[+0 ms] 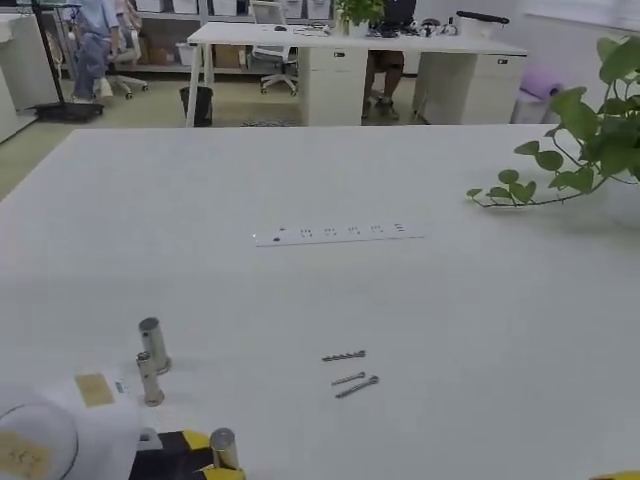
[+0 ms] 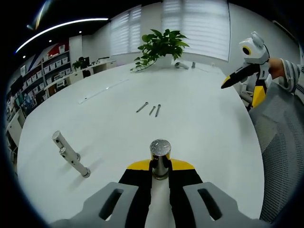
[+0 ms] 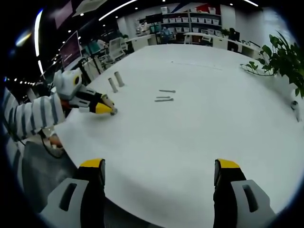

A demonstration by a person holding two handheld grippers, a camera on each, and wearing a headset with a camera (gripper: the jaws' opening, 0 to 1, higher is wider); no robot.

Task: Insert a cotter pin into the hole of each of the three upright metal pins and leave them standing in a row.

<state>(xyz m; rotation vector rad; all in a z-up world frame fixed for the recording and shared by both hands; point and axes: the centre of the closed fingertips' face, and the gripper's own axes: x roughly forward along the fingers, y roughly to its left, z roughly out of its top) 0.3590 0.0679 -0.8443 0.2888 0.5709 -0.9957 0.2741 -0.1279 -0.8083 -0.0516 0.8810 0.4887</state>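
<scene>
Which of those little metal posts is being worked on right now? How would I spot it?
Start at the near left corner of the big white table, where three short metal pins cluster. Two free pins stand side by side; the held pin is nearest the person, clamped between the yellow-tipped jaws of the left gripper.

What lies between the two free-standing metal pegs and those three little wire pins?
Nothing. In the head view, just bare white tabletop separates the two upright silver metal pins from the three thin grey cotter pins.
</scene>
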